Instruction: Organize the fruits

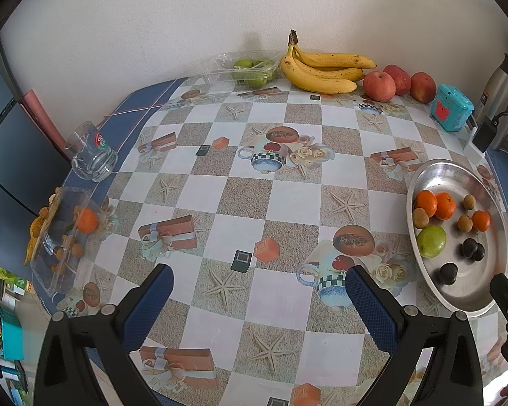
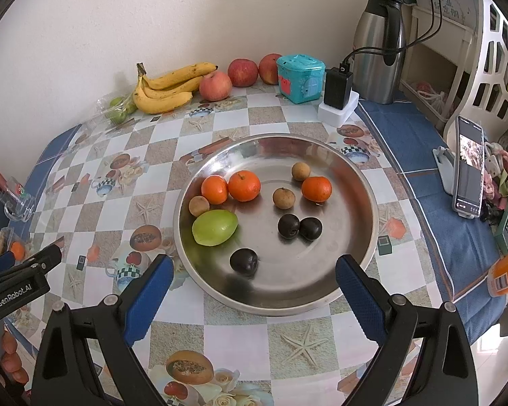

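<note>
A steel plate holds three tangerines, a green fruit, three dark plums and three small brown longans. My right gripper is open and empty, just above the plate's near rim. My left gripper is open and empty over the tablecloth, left of the plate. At the left table edge, a clear box holds a tangerine and longans. Bananas, three apples and a clear box of green fruits lie by the wall.
A glass mug stands at the left edge. A teal toy box, a black charger, a steel thermos and a phone on a stand stand at the right. An orange bottle is at the far right.
</note>
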